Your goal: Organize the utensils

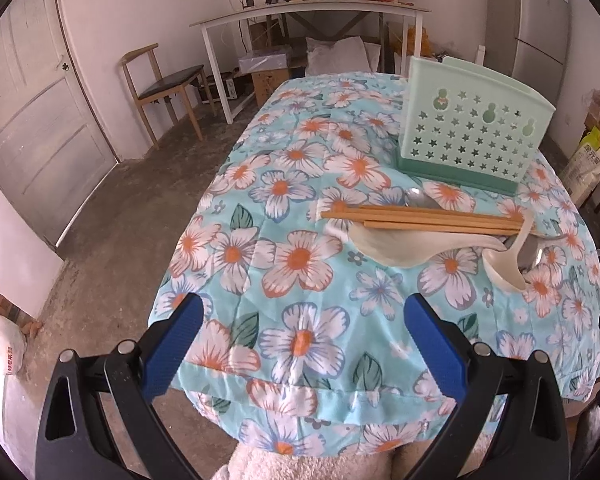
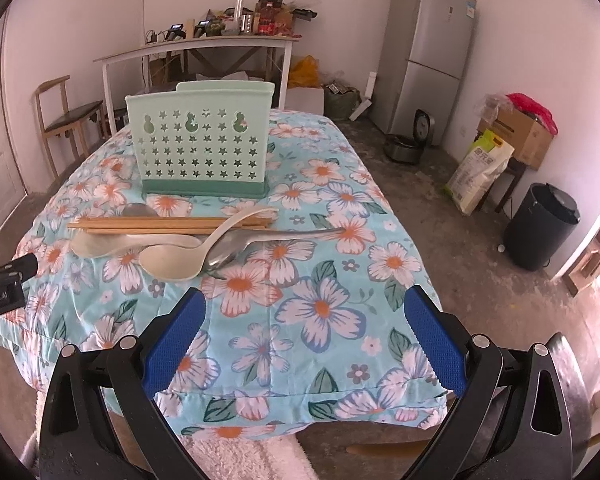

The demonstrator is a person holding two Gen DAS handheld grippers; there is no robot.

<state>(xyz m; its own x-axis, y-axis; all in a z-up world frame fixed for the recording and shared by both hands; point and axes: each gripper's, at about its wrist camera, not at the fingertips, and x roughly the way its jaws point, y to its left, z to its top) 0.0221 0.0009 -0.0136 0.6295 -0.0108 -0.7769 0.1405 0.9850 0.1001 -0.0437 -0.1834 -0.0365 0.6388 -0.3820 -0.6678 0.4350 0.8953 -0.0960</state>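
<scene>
Floral cloth covers the table [image 2: 332,360], where chopsticks [image 2: 168,224] and spoons [image 2: 172,262] lie piled before the empty green holder [image 2: 202,152] mid-table, both the left gripper [image 1: 302,354] and right gripper [image 2: 306,350] poised wide and empty at the near edge, apparently ready to sort.

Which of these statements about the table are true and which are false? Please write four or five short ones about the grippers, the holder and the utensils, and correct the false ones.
1. Both grippers are open and hold nothing. True: the left gripper and the right gripper hang over the cloth with jaws apart.
2. The chopsticks already stand in the holder. False: they lie flat on the cloth in front of it.
3. The holder is upright. True.
4. There is only one white spoon. False: two white spoons lie by the chopsticks, and the handle of one rests across them.
5. A metal spoon lies beside the white ones. True.
</scene>
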